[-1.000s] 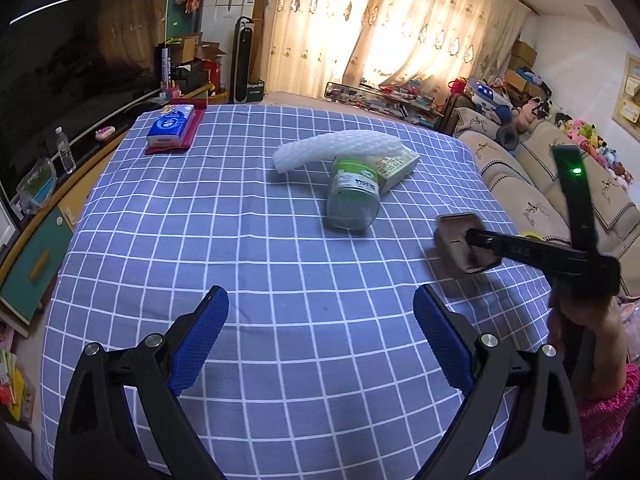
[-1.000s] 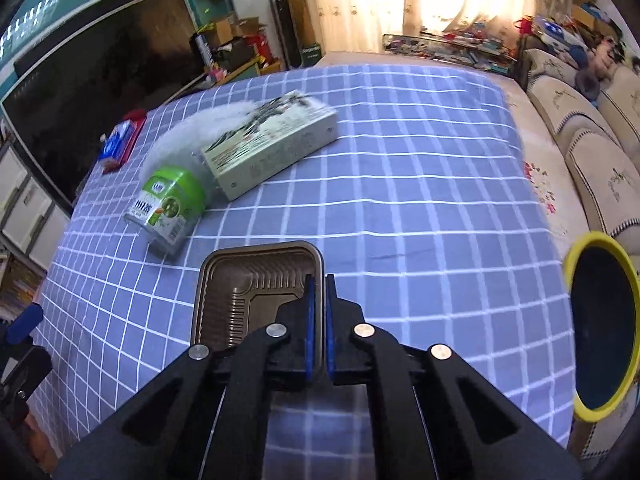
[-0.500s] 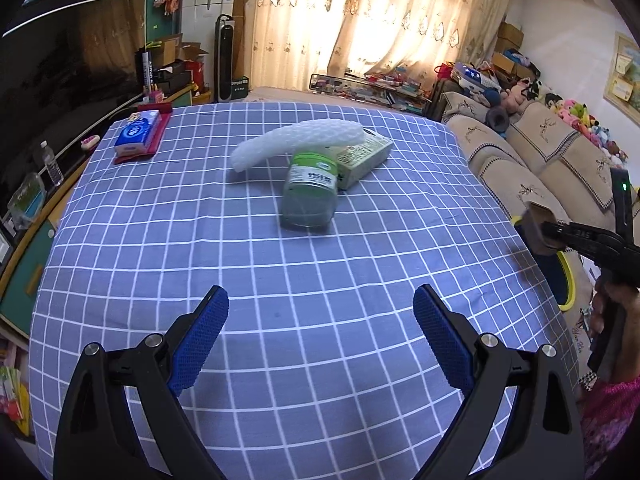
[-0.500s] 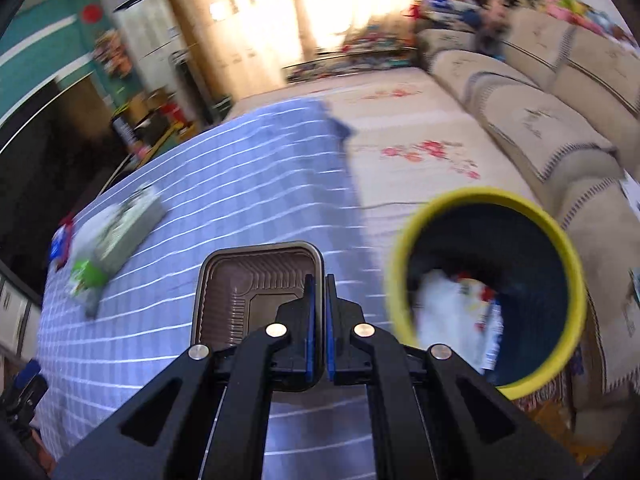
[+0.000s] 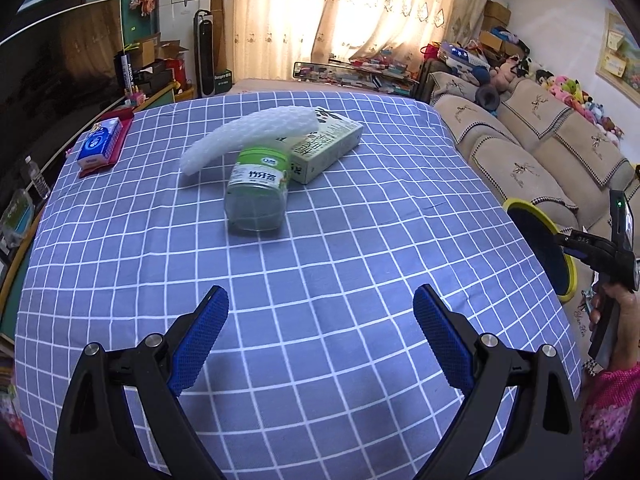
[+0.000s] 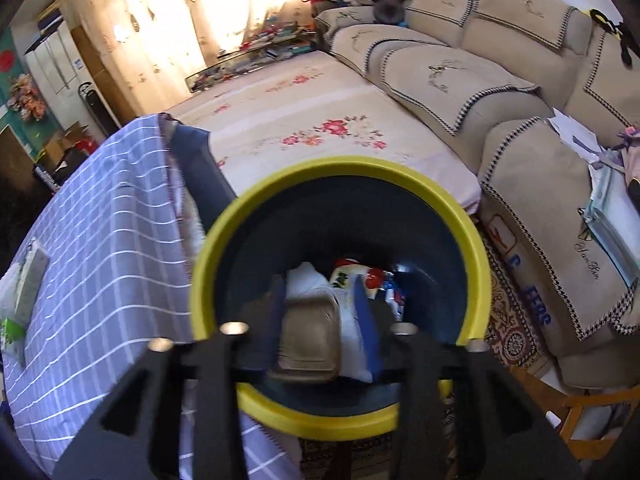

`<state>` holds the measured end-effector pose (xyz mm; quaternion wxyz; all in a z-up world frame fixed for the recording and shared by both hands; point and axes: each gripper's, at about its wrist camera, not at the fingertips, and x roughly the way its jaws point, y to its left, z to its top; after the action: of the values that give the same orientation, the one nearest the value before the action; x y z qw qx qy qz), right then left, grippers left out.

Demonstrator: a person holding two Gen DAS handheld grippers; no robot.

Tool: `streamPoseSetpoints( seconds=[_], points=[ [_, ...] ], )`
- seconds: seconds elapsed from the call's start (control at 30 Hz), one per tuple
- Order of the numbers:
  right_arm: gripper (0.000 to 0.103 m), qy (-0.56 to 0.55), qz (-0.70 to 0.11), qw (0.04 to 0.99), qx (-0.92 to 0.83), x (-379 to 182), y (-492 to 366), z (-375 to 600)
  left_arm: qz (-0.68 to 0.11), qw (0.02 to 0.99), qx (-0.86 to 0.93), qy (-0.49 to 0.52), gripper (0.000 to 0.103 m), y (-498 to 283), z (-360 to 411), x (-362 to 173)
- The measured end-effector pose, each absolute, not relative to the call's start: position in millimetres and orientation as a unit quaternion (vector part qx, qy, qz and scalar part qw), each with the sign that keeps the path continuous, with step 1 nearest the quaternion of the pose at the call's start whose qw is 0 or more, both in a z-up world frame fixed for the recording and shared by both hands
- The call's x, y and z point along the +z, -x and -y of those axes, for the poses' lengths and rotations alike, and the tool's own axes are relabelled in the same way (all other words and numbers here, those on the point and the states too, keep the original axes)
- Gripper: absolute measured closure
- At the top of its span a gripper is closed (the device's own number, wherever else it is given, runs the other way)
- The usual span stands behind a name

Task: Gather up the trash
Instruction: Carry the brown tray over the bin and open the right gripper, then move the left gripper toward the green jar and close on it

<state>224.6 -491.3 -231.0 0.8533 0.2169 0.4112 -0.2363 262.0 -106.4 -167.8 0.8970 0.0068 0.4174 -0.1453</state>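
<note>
2 cameras split this scene around the yellow-rimmed bin point(image 6: 340, 280). Only my right wrist camera looks into it: my right gripper point(image 6: 320, 320) hangs just above the rim, jaws opening, with the brown plastic tray point(image 6: 310, 344) between the blue pads. That view is blurred, so I think the tray is already loose from the pads, but I cannot be sure. Below it inside the bin lies white and red wrapper trash point(image 6: 352, 276).

My left wrist camera shows the bin point(image 5: 560, 248) only edge-on, beside the table's checked cloth point(image 5: 320, 240), with my right hand point(image 5: 616, 320) and its tool just above it. What that view adds is the rest of the trash on the cloth, well apart from the bin: a green-lidded jar point(image 5: 258, 192) on its side, a carton point(image 5: 326, 148) touching it, and a white foam sleeve point(image 5: 248, 136) draped over both. My left gripper point(image 5: 320, 336) hovers wide open over bare cloth, holding nothing.
</note>
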Motion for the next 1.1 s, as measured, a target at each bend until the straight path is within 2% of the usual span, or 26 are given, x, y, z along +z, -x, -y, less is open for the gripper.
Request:
streamPoseSetpoints(
  seconds=[0.37, 0.9, 0.97, 1.1],
  points=[
    [0.063, -0.23, -0.4, 0.86, -0.22, -232, -219, 494, -0.433, 0.891, -0.133, -0.021, 0.011, -292, 106, -178],
    [0.062, -0.23, -0.402, 0.86, -0.212, -234, -223, 488, -0.461, 0.877, -0.133, -0.024, 0.011, -378, 91, -183],
    [0.062, -0.23, -0.404, 0.86, -0.211, -235, -223, 487, -0.466, 0.874, -0.133, -0.025, 0.012, -386, 93, -187],
    [0.061, -0.229, -0.405, 0.86, -0.209, -236, -224, 487, -0.482, 0.866, -0.134, -0.025, 0.024, -401, 98, -196]
  ],
)
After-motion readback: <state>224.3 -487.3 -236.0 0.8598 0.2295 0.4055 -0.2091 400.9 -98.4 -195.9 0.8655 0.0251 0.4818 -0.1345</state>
